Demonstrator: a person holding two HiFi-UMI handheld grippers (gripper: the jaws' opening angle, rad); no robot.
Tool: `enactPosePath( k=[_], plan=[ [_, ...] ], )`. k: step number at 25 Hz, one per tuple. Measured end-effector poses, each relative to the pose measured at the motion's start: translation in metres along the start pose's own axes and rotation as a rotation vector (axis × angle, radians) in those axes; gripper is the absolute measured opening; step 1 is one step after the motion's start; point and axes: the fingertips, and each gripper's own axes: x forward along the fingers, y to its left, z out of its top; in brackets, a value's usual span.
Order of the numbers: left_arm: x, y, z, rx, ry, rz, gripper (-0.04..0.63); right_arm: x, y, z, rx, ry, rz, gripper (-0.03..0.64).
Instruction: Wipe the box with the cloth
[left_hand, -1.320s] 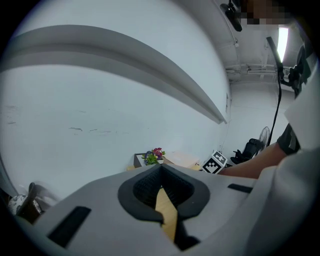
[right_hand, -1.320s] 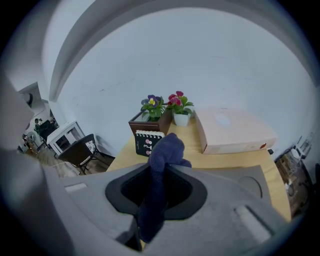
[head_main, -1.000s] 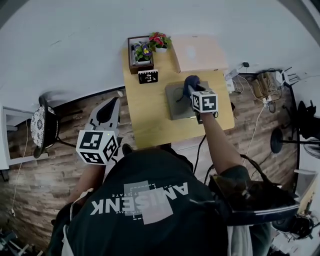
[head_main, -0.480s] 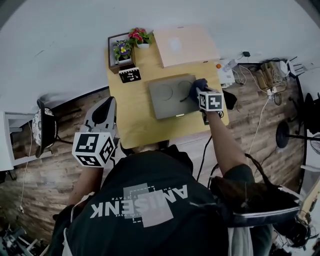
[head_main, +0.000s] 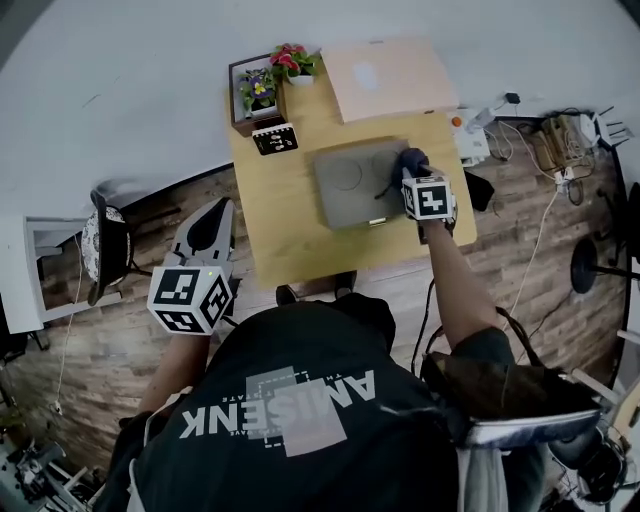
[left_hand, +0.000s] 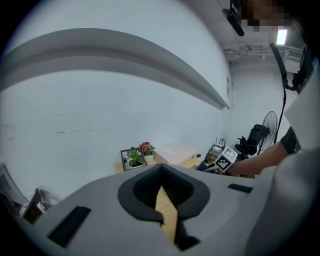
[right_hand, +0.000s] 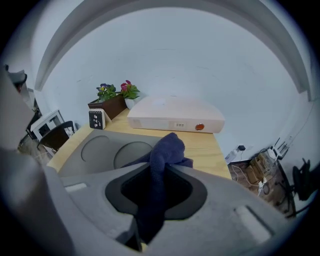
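Looking down from the head view first: right gripper clamped on the dark blue cloth at the right end of the grey box on the wooden table; left gripper off to the side over the floor, well apart from it all. Only visible here: white upside-down lettering on the shirt, something like ANISENK. Left gripper view: jaws pinched together on nothing, flower pots way off. Right gripper view: cloth bunched between the jaws, two round dents in the box top, beige case with an orange button behind, label too tiny to read.
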Motion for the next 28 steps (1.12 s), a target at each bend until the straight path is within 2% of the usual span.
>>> enactPosePath(
  k=[4,8,13,17,23,28],
  plan=[
    [-0.010,0.009,0.001,-0.013,-0.024,-0.021,0.000,-0.002,0.020,0.000,-0.058,0.006,-0.017,0.069],
    [-0.022,0.020,-0.005,-0.027,-0.036,-0.034,0.000,0.000,0.039,-0.004,-0.011,0.026,0.002,0.069],
    [-0.039,0.036,-0.010,-0.051,-0.059,-0.005,0.000,-0.001,0.053,-0.004,0.081,0.035,-0.025,0.069],
    [-0.054,0.050,-0.009,-0.070,-0.090,0.023,0.000,0.000,0.068,-0.002,0.088,0.025,-0.054,0.069],
    [-0.067,0.063,-0.013,-0.082,-0.100,0.044,0.000,0.004,0.118,0.001,0.023,0.049,0.044,0.069],
    [-0.080,0.069,-0.017,-0.086,-0.109,0.051,0.000,0.003,0.143,0.002,0.020,0.039,0.055,0.069]
  ],
)
